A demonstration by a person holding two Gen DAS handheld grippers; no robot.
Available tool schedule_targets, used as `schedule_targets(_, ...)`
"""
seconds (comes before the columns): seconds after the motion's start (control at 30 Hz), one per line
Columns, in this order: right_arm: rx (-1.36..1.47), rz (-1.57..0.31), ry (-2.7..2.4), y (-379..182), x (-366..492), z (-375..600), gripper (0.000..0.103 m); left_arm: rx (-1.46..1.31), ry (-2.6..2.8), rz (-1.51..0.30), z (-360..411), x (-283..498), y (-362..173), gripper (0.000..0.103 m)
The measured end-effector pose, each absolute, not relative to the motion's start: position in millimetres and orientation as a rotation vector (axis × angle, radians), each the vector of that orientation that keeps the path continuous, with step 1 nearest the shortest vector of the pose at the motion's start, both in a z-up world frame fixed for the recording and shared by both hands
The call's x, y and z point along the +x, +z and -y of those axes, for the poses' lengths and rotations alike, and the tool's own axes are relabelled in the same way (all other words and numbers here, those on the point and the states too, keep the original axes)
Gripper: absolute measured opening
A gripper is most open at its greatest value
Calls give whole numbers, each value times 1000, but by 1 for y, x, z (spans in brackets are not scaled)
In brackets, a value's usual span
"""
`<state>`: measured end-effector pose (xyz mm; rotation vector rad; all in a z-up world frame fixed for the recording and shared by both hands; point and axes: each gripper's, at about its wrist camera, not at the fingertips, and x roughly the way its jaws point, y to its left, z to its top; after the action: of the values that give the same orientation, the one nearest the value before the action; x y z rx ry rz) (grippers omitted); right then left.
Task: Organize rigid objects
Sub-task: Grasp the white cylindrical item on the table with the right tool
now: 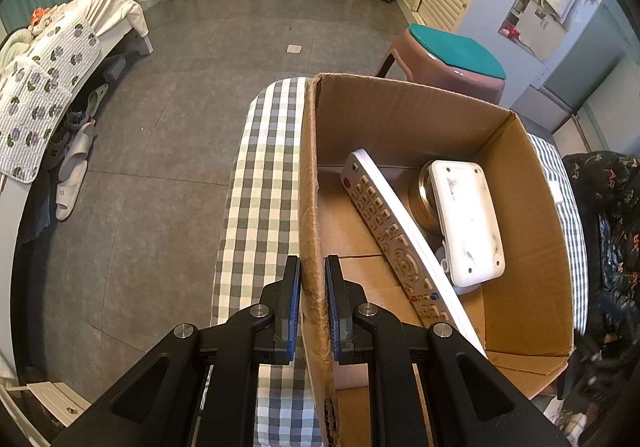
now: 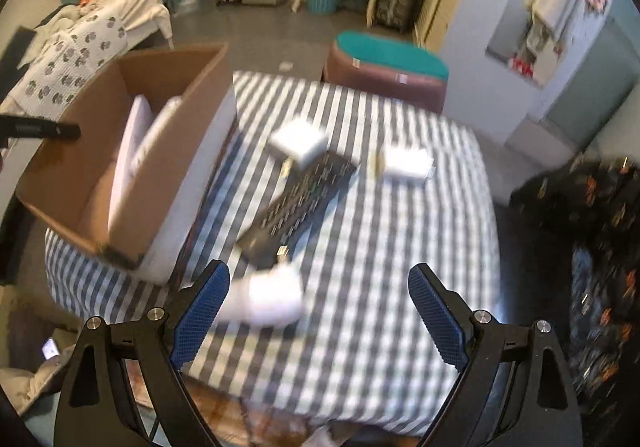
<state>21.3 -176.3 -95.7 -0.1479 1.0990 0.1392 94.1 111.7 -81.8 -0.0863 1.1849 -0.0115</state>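
Observation:
My left gripper (image 1: 313, 271) is shut on the left wall of the cardboard box (image 1: 310, 183), one blue pad on each side of it. Inside the box lie a white remote control (image 1: 394, 243), a white flat device (image 1: 466, 215) and a gold round tin (image 1: 422, 195) under it. In the blurred right wrist view my right gripper (image 2: 318, 279) hangs open above the checked tablecloth (image 2: 380, 247), nothing between its fingers. A black remote (image 2: 300, 207) lies ahead of it, with three white blocks: one near the left finger (image 2: 268, 297), one at the remote's far end (image 2: 298, 141), one to the right (image 2: 406, 163). The box (image 2: 132, 151) stands at the left.
A pink stool with a teal top (image 1: 452, 59) stands beyond the table. A dark patterned cloth (image 2: 580, 227) lies at the right. A bed (image 1: 52, 71) with slippers beneath is at the left; the tiled floor (image 1: 180, 127) lies between.

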Motion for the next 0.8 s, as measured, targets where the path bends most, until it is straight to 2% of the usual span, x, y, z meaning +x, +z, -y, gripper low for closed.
schedule_targets(0.27, 26, -1245, 114, -138, 10, 165, 91, -76, -27, -1172, -112, 94, -77, 11)
schedule_targets(0.63, 187, -1289, 102, -165, 33, 157, 90, -80, -39, -1169, -114, 94, -78, 11)
schedule_targets(0.73, 143, -1277, 67, -166, 42, 157, 71, -82, -39, -1168, -114, 94, -78, 12)
schedule_targets(0.8, 130, -1268, 76, -165, 44, 157, 66, -81, -38, -1168, -114, 94, -78, 12)
